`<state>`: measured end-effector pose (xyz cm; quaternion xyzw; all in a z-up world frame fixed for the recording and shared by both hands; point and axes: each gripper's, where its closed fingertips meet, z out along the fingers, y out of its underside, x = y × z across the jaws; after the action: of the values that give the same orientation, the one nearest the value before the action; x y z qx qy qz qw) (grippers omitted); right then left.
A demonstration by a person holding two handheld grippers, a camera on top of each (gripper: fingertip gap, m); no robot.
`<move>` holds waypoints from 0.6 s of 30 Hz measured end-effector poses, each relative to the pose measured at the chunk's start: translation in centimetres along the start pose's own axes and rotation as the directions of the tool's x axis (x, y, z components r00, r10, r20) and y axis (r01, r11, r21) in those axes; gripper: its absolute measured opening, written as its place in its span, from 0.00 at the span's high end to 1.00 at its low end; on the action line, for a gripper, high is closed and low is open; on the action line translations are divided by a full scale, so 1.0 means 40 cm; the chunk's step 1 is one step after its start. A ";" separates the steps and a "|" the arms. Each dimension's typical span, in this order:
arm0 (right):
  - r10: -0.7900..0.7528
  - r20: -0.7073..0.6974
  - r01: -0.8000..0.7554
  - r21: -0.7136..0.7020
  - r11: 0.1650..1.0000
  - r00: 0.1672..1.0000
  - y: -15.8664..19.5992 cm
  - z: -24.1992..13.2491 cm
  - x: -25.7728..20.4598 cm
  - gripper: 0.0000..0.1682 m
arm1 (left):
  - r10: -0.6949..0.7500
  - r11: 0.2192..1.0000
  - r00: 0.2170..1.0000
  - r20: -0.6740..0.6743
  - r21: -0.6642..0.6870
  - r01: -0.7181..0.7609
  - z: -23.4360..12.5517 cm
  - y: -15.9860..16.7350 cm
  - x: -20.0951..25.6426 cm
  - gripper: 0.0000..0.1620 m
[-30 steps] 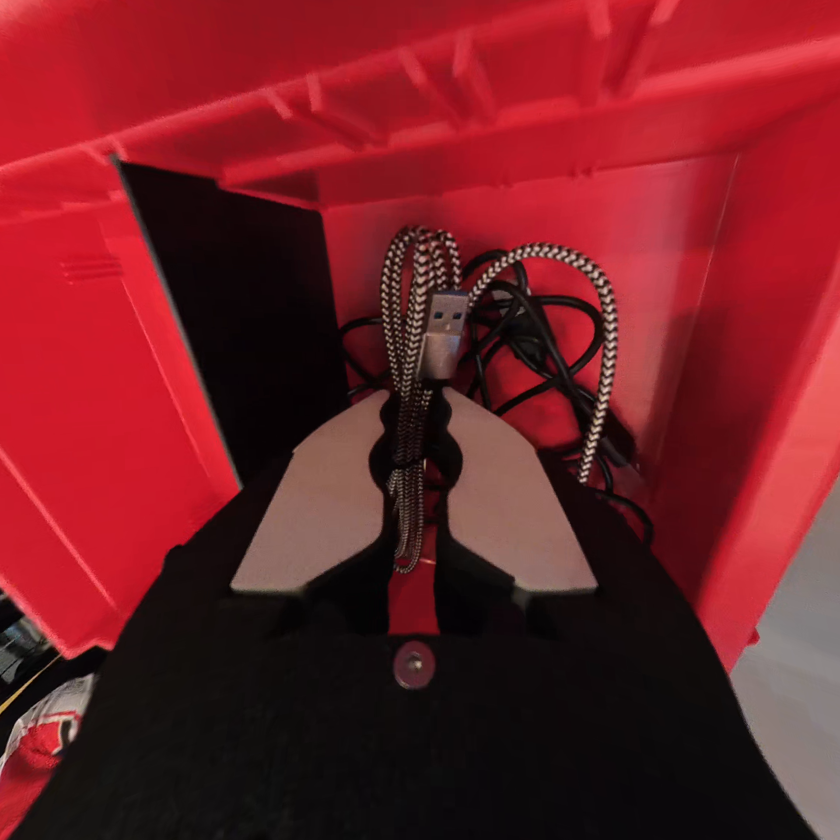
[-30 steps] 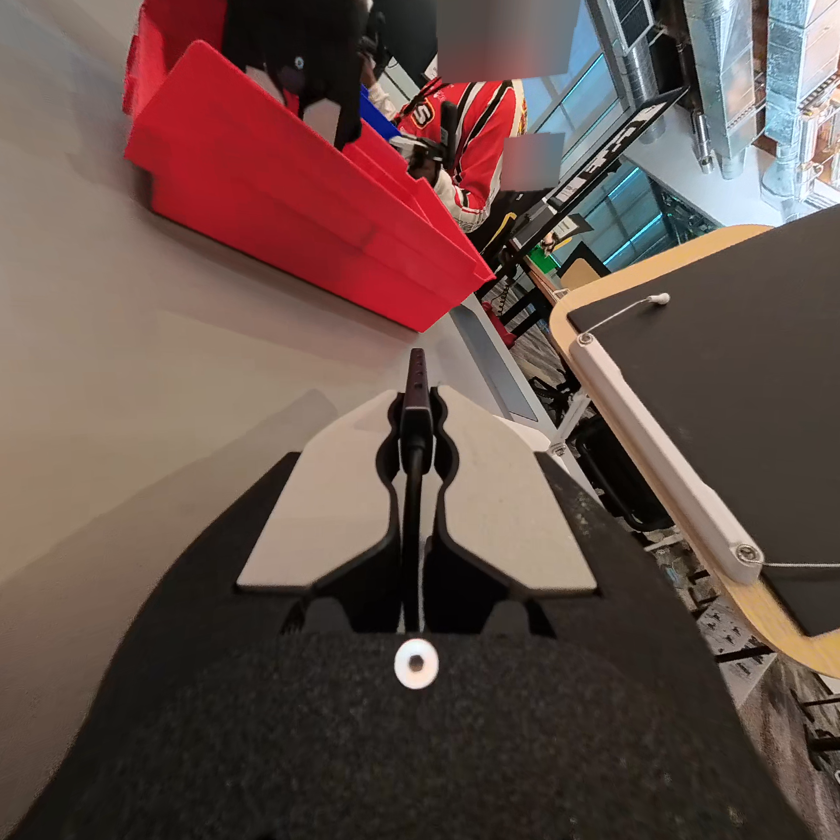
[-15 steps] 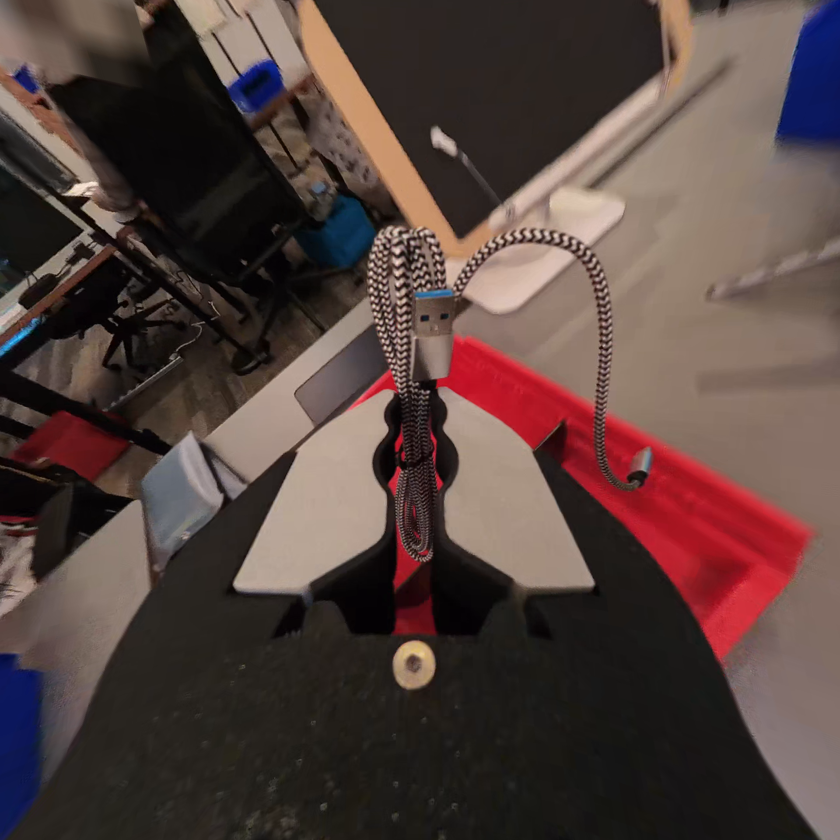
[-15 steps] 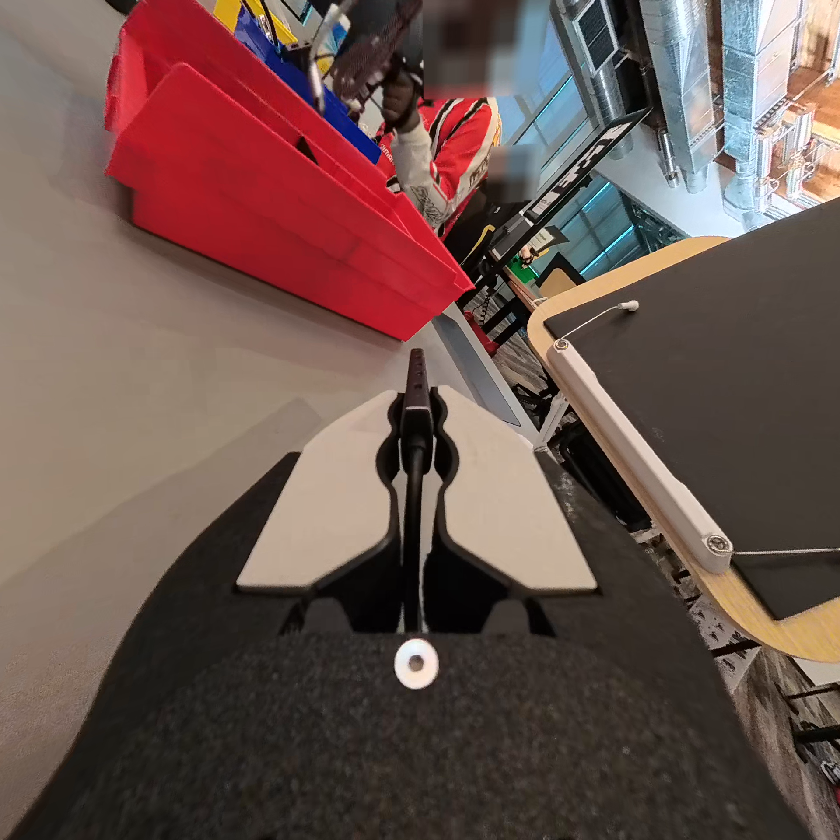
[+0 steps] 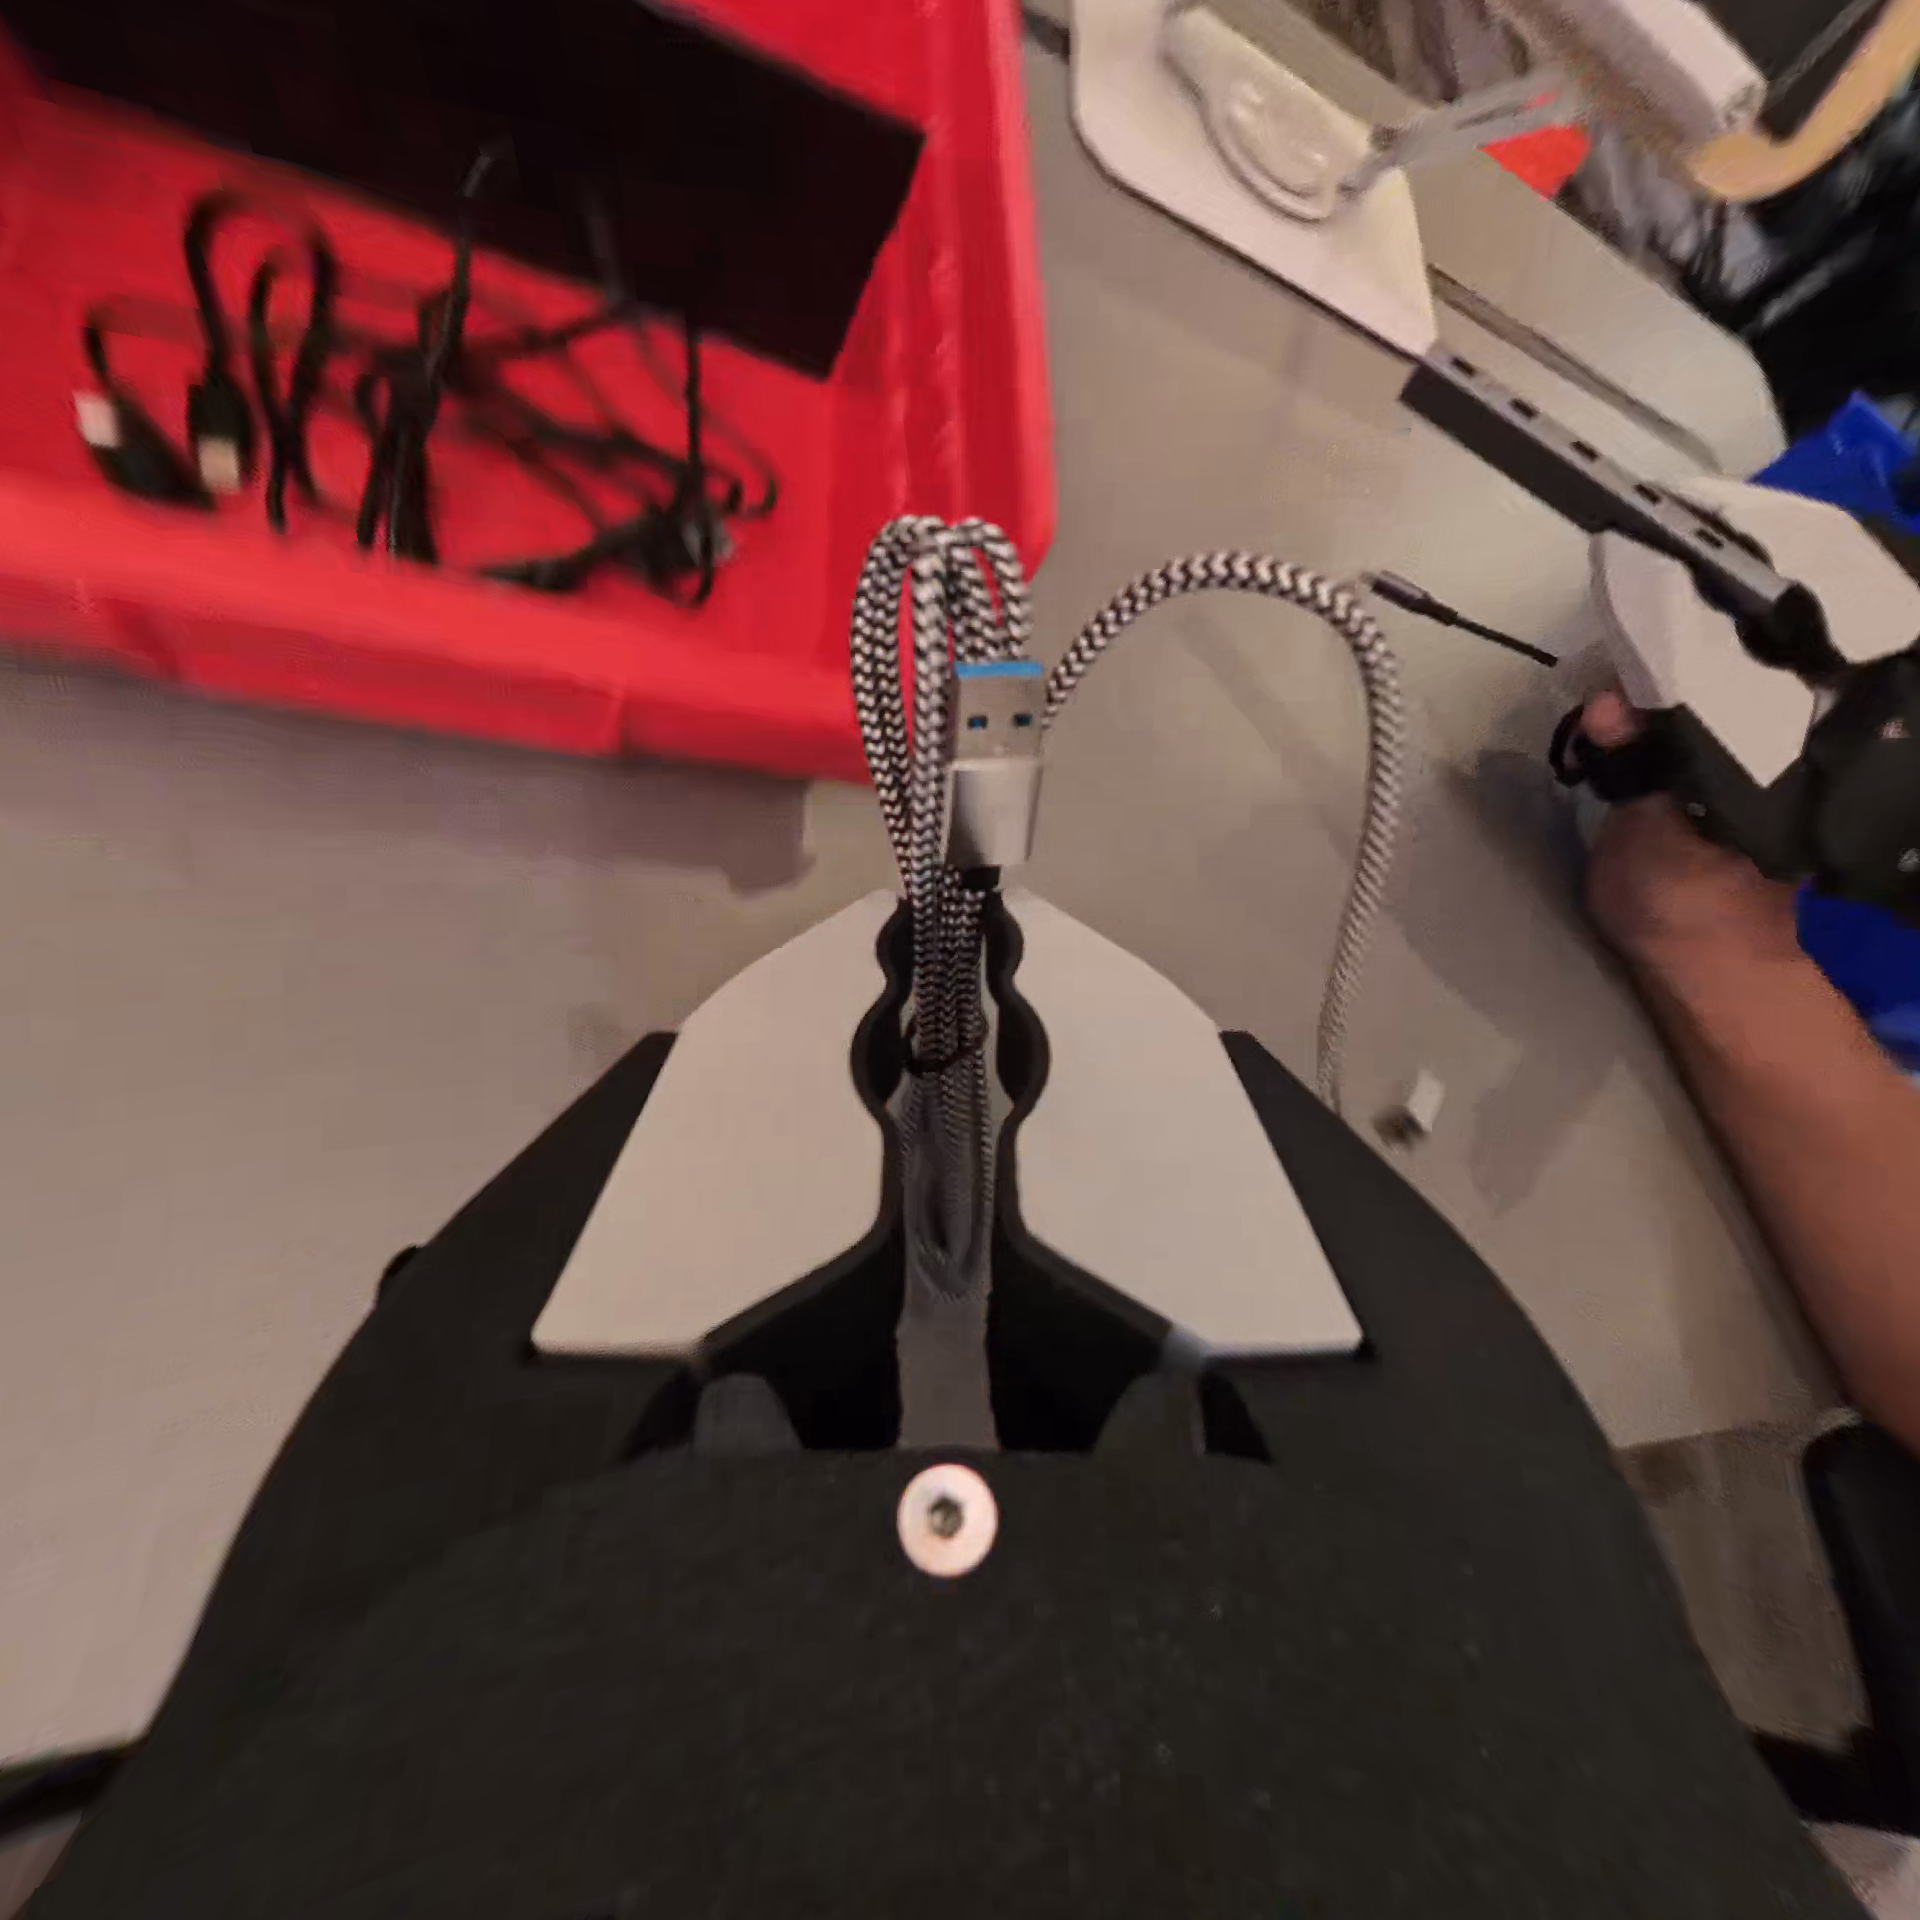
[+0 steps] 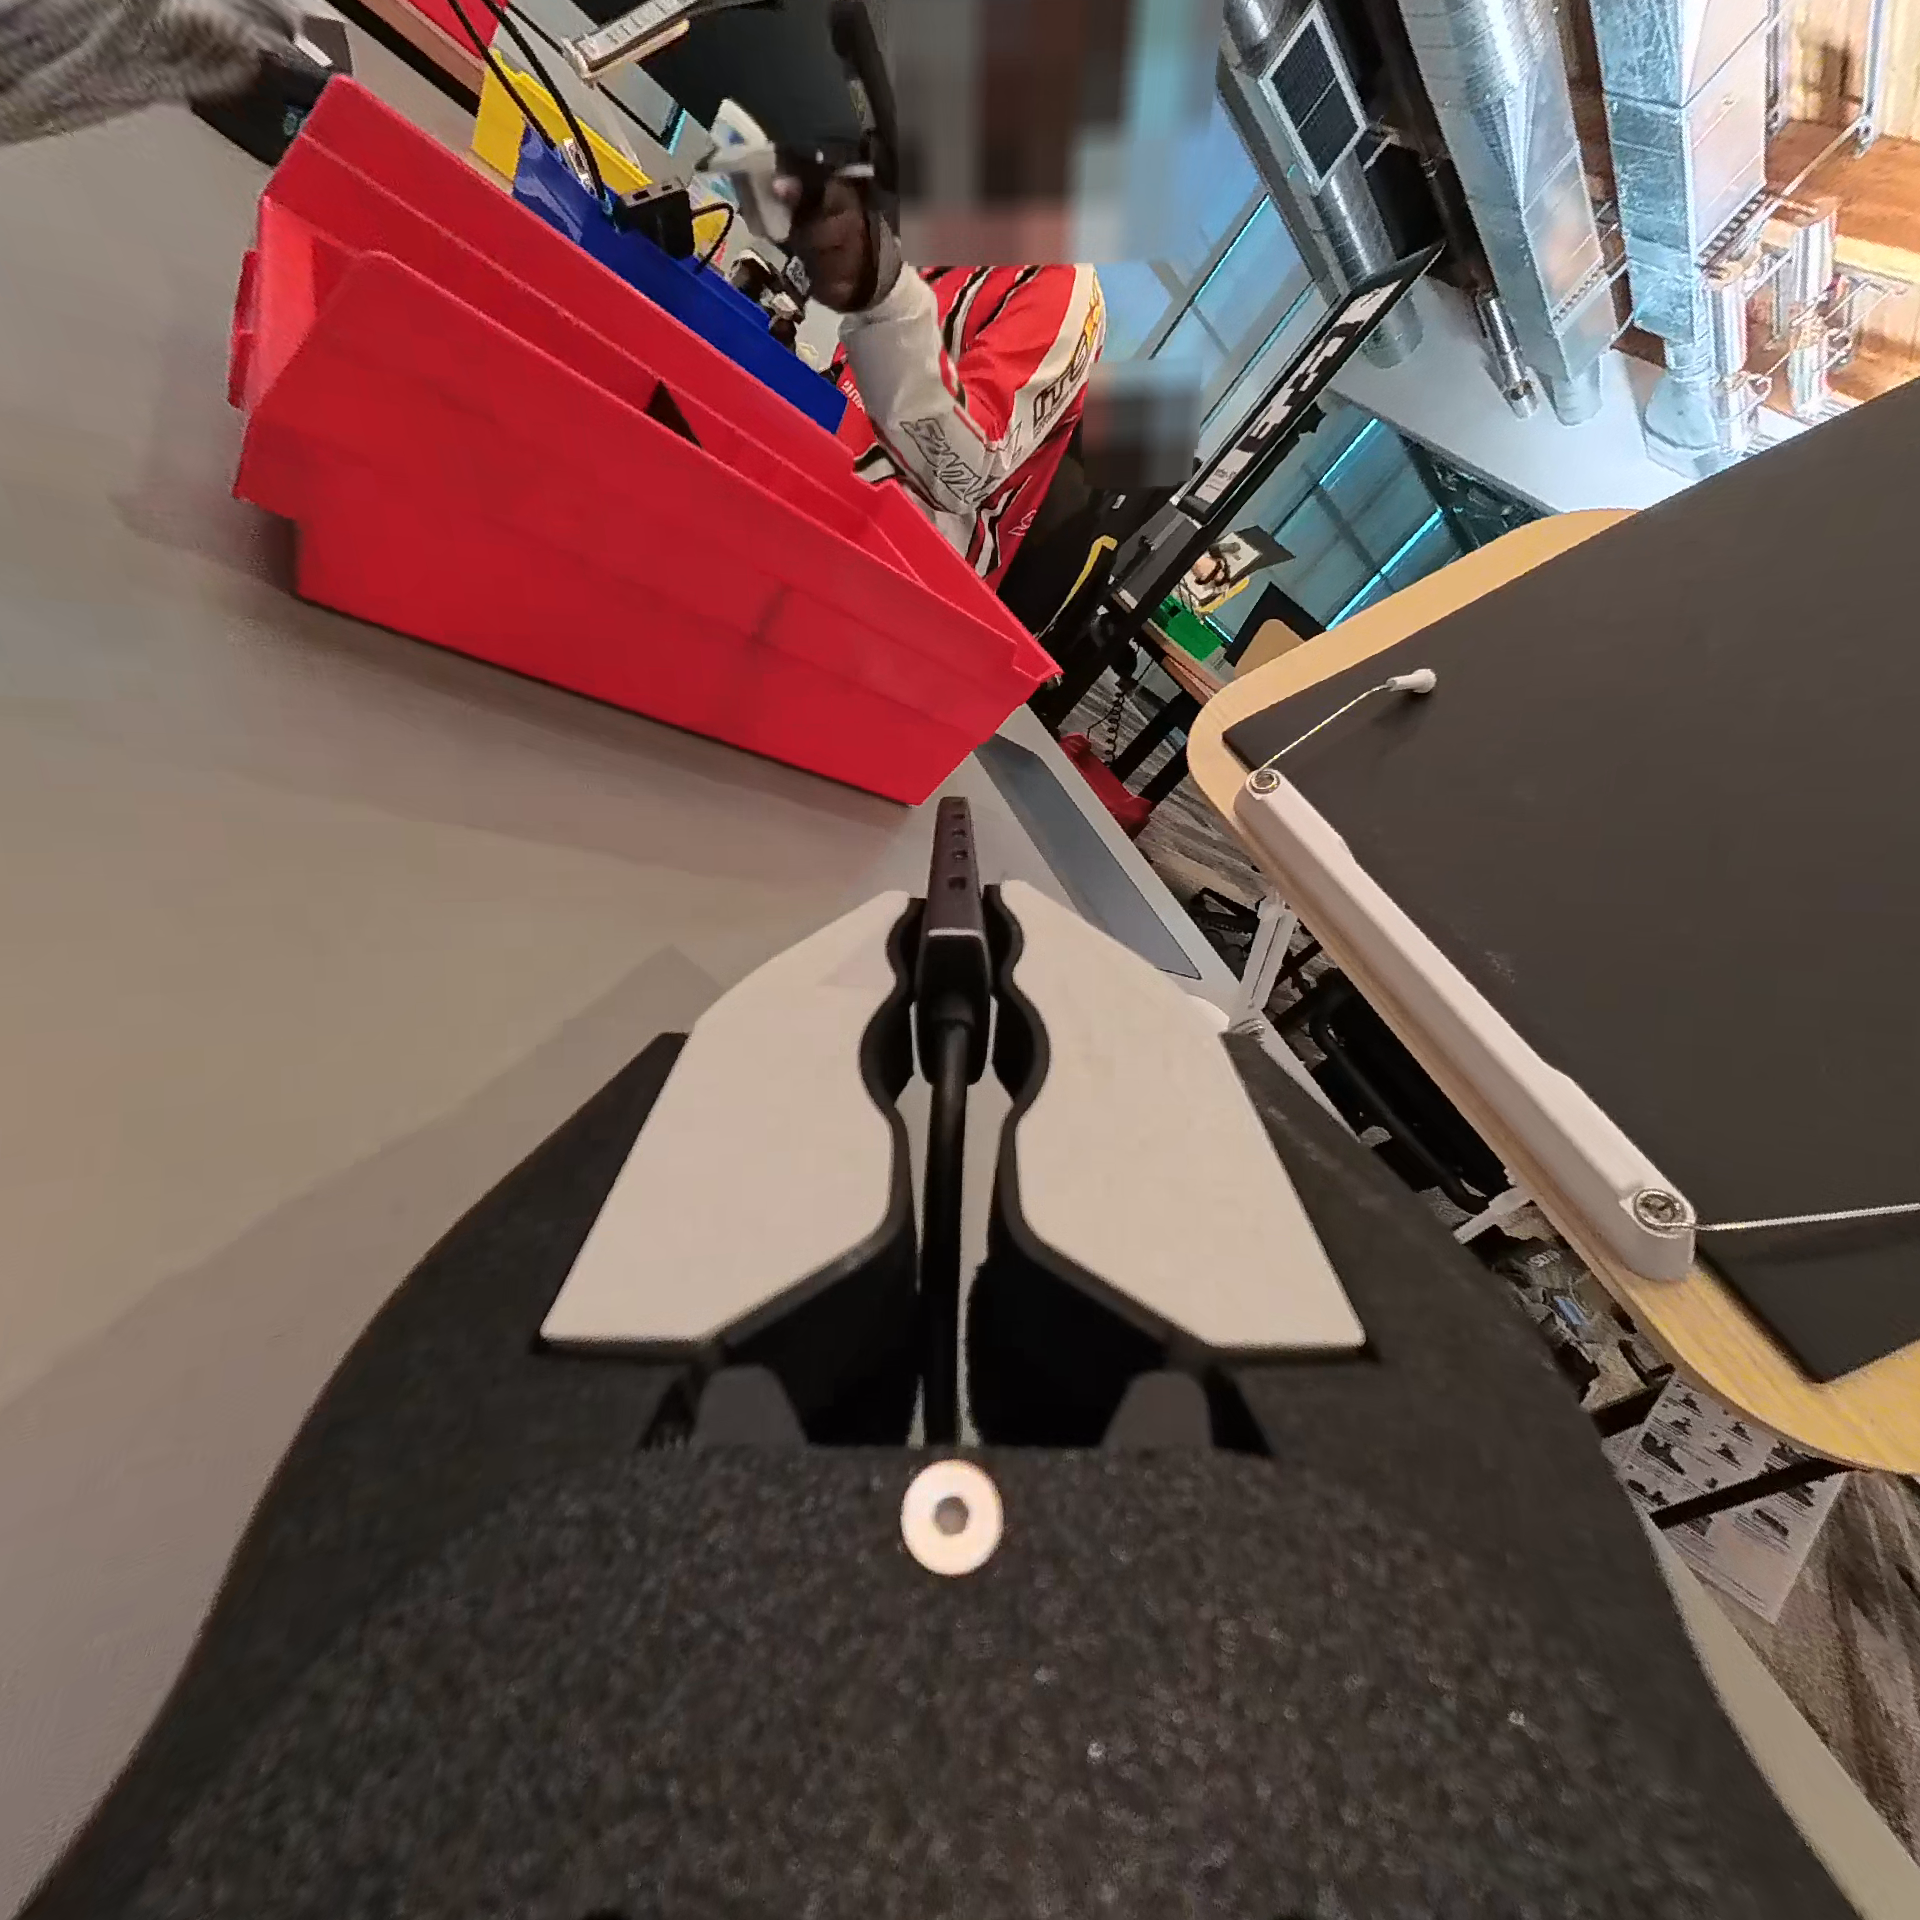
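Observation:
My left gripper (image 5: pixel 948 925) is shut on a coiled black-and-white braided cable (image 5: pixel 940 665). Its silver plug with a blue tip (image 5: pixel 995 769) stands above the fingertips, and a loose loop (image 5: pixel 1361 790) hangs to the right over the grey table (image 5: pixel 364 987). My right gripper (image 6: pixel 951 914) is shut on a thin black hub with a row of ports (image 6: pixel 954 862), its black cord (image 6: pixel 943 1195) running back between the fingers. The right gripper and hub (image 5: pixel 1558 457) also show at the right edge of the left wrist view, held by a hand (image 5: pixel 1683 935).
A red bin (image 5: pixel 966 312) at upper left holds tangled black cables (image 5: pixel 499 416) and a black flat item (image 5: pixel 582 156). In the right wrist view, red bins (image 6: pixel 582 520) and a blue bin (image 6: pixel 686 291) stand on the table, a person behind them, and a black-topped wooden board (image 6: pixel 1662 831) at right. My right fingertips sit around 25 cm from my left ones.
My left gripper has lifted the braided cable out of the red bin and swung over the grey table, toward the right gripper. The right gripper with the hub has barely moved.

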<state>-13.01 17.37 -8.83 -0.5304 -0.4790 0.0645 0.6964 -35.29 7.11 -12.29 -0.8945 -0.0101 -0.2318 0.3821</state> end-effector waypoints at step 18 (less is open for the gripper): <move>-0.003 0.024 0.003 -0.007 1.000 1.000 0.003 0.007 -0.010 0.94 | 0.702 0.681 0.649 -0.292 0.012 -0.732 0.020 0.139 0.244 0.77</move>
<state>-13.40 17.38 -9.17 -0.5313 -0.4883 0.0681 0.6890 -25.18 2.18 -12.44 -0.8034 0.4098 -0.1827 0.3914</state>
